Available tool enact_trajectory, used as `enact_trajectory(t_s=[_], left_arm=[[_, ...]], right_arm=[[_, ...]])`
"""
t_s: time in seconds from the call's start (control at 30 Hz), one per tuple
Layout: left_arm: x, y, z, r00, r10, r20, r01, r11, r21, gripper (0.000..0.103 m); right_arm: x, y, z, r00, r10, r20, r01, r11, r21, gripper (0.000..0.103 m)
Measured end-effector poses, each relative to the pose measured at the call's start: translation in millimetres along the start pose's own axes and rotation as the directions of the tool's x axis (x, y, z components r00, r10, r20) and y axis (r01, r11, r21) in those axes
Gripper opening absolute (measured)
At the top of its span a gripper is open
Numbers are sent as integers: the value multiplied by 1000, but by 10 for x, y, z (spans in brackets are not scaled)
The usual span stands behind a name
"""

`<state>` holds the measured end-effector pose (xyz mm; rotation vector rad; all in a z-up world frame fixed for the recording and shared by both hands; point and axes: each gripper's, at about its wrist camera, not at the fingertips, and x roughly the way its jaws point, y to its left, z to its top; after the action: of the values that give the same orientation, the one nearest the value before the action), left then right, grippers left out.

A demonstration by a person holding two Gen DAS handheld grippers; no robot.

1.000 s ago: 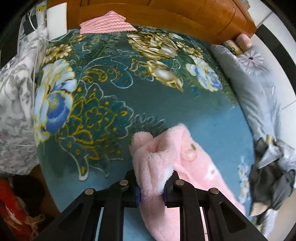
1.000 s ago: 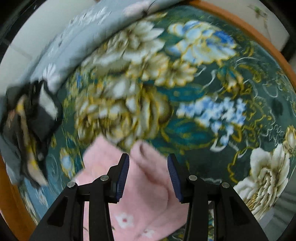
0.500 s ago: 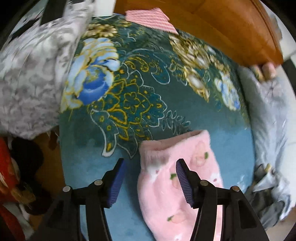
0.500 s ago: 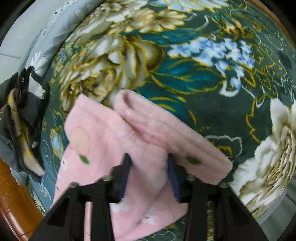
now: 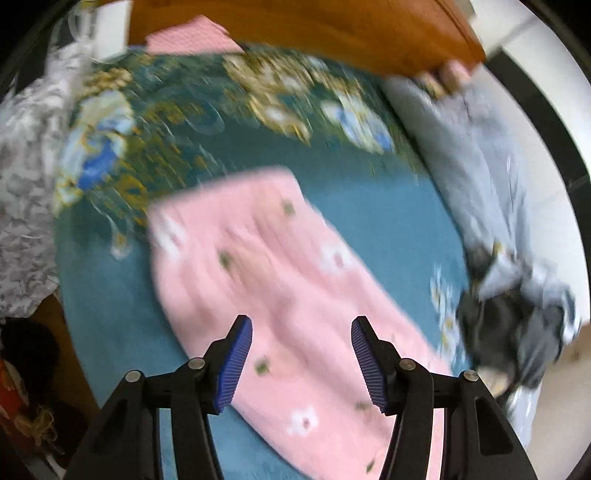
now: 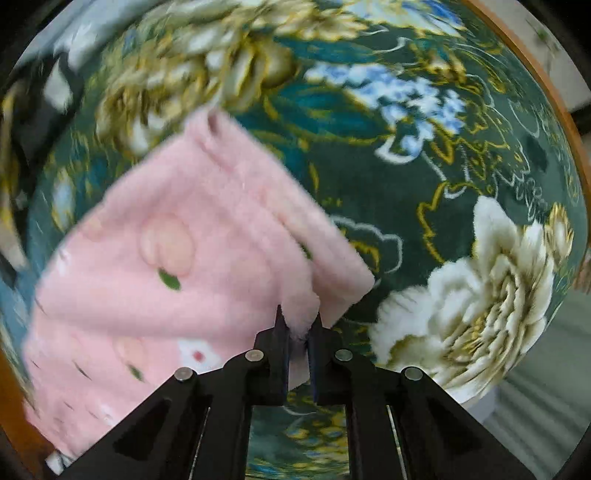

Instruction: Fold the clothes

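Note:
A pink fleece garment [image 5: 280,280] with small flower prints lies spread on a teal floral blanket [image 5: 373,206]; this view is motion-blurred. My left gripper [image 5: 301,363] hangs open above its near part, with nothing between the blue pads [image 5: 236,363]. In the right wrist view the same pink garment [image 6: 166,258] is lifted at one edge, a lower layer showing beneath it. My right gripper [image 6: 300,325] is shut on a pinch of that edge. The blanket [image 6: 406,166] shows large white and gold flowers.
A dark crumpled garment [image 5: 517,325] lies at the blanket's right side on pale grey bedding [image 5: 480,155]. A wooden headboard [image 5: 314,26] with a folded pink cloth [image 5: 192,38] stands at the back. Grey patterned fabric [image 5: 26,177] lies at the left.
My left gripper let go of the pink garment, opened and pulled back. My right gripper closed on the garment's edge and has lifted it.

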<state>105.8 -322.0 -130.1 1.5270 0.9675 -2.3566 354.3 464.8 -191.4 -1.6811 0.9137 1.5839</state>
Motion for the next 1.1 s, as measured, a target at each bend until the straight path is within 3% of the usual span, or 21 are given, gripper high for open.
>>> enact_trajectory(t_s=[0.03,0.13,0.17,0.2,0.27,0.37,0.5,0.6,0.73,0.8,0.87,0.97,1.1], left_arm=[[57,-59,-74,1000,-12,-25,12,1000,9,60],[204,-297,-343,995,-22,-92,30,996,89,60],[256,-381,-443,993,-21,-115,34,993,116,60],[318,-467,-545,989,-22,-143,43,989,142,60],[432,-606,-750,980,-21,-200,57,983,174,60],[544,-818,-1070,965,-17,-261,78,971,225,60],[626,-1014,-1431,955,7,-298,85,951,296,60],[656,-1062,-1559,948,14,-318,92,944,316,60],[606,-1048,-1521,953,-9,-302,100,952,288,60],[600,-1030,-1528,954,-11,-299,99,955,281,60],[606,-1020,-1548,951,-8,-308,100,954,284,60],[565,-1048,-1569,951,-24,-309,121,946,300,60],[544,-1177,-1636,943,-37,-332,158,926,344,60]], right_arm=[[-20,-26,25,1000,5,8,-5,1000,11,14],[-173,-60,138,998,17,66,-17,1000,-2,41],[-233,-62,181,996,22,88,-21,1000,-15,56],[-249,-31,226,995,33,99,-28,999,-46,62],[-275,32,316,992,55,118,-42,994,-106,62],[-107,143,406,995,75,71,-61,983,-174,62],[89,283,467,998,23,50,-6,950,-311,63],[157,170,549,998,37,54,-20,956,-294,70],[228,12,579,995,97,29,-90,976,-199,67],[217,4,564,992,126,13,-122,976,-180,39],[174,29,550,988,154,-5,-152,971,-182,17],[-73,169,531,985,170,4,-166,965,-203,14],[-613,834,422,970,243,-10,-233,915,-329,14]])
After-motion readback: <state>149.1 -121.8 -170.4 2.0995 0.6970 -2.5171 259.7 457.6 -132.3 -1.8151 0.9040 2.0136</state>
